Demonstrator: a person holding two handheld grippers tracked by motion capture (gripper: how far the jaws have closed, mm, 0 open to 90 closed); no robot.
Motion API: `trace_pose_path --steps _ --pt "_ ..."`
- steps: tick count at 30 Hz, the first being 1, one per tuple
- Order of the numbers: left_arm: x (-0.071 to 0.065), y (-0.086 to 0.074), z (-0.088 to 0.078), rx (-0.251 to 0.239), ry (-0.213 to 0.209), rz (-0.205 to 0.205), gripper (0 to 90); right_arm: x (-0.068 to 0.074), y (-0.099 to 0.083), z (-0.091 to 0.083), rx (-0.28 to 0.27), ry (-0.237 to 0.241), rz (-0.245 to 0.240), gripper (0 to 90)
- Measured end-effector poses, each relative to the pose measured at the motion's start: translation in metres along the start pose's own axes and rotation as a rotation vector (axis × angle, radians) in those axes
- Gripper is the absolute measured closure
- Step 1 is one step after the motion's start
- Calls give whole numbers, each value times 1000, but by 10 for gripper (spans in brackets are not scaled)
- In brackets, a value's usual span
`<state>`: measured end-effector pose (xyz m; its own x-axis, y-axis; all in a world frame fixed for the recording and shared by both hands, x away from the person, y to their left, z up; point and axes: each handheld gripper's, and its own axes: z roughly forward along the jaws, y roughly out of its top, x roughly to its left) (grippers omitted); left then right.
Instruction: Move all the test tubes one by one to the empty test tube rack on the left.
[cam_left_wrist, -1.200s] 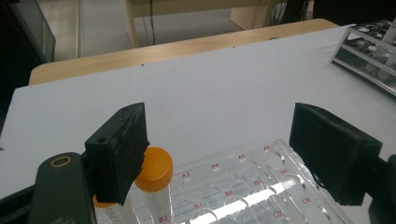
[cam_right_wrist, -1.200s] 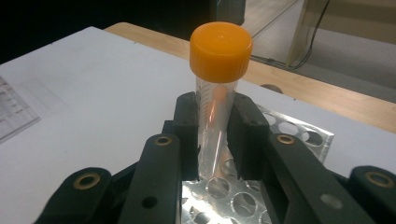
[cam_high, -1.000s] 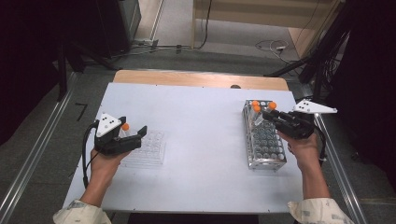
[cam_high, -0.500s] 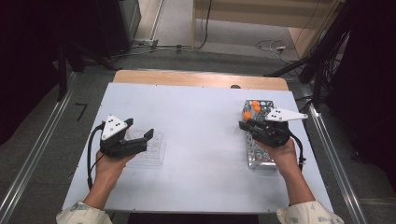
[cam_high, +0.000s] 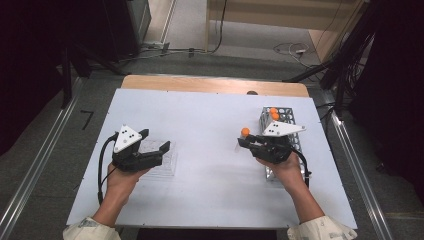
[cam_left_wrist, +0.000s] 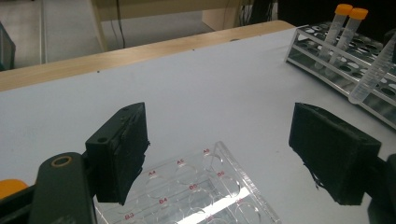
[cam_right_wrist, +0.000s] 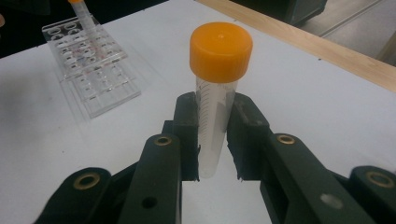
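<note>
My right gripper (cam_right_wrist: 214, 135) is shut on a clear tube with an orange cap (cam_right_wrist: 217, 93), held upright over the white table. In the high view the tube (cam_high: 245, 132) and right gripper (cam_high: 246, 142) hang just left of the metal tube rack (cam_high: 287, 119). Two more orange-capped tubes (cam_high: 273, 113) stand at the rack's far end. My left gripper (cam_high: 155, 141) is open over a clear well plate (cam_high: 162, 164). Its black jaws stand wide apart above the plate (cam_left_wrist: 196, 191), with nothing between them (cam_left_wrist: 219, 149).
The white table (cam_high: 210, 195) has a wooden strip (cam_high: 200, 85) along its far edge. Metal rails run along both sides of the table. In the left gripper view the rack (cam_left_wrist: 327, 51) lies far right. The well plate (cam_right_wrist: 91, 70) lies ahead and left of the held tube.
My right gripper has moved left, off the rack and slightly down, carrying the tube. The left gripper has stayed over the well plate.
</note>
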<state>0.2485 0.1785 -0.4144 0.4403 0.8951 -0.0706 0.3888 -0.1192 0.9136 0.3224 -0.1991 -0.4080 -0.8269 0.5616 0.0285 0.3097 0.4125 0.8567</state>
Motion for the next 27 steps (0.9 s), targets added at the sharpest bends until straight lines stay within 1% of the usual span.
trace_pose_path --steps 4,7,15,18,20,27 --pt "-4 0 1 3 -18 5 206 7 -1 6 5 16 -11 720" --pt "-7 0 2 2 -27 6 211 13 -2 12 5 9 -9 721" --pt "-14 0 4 7 -52 11 210 26 -2 27 31 46 -35 721" --pt "-17 0 5 11 -62 18 210 31 -2 30 36 52 -39 720" --pt "-19 -1 6 11 -64 21 210 34 -3 32 37 47 -45 720" --pt "-26 -2 9 22 -87 29 198 42 -4 39 48 65 -59 721"
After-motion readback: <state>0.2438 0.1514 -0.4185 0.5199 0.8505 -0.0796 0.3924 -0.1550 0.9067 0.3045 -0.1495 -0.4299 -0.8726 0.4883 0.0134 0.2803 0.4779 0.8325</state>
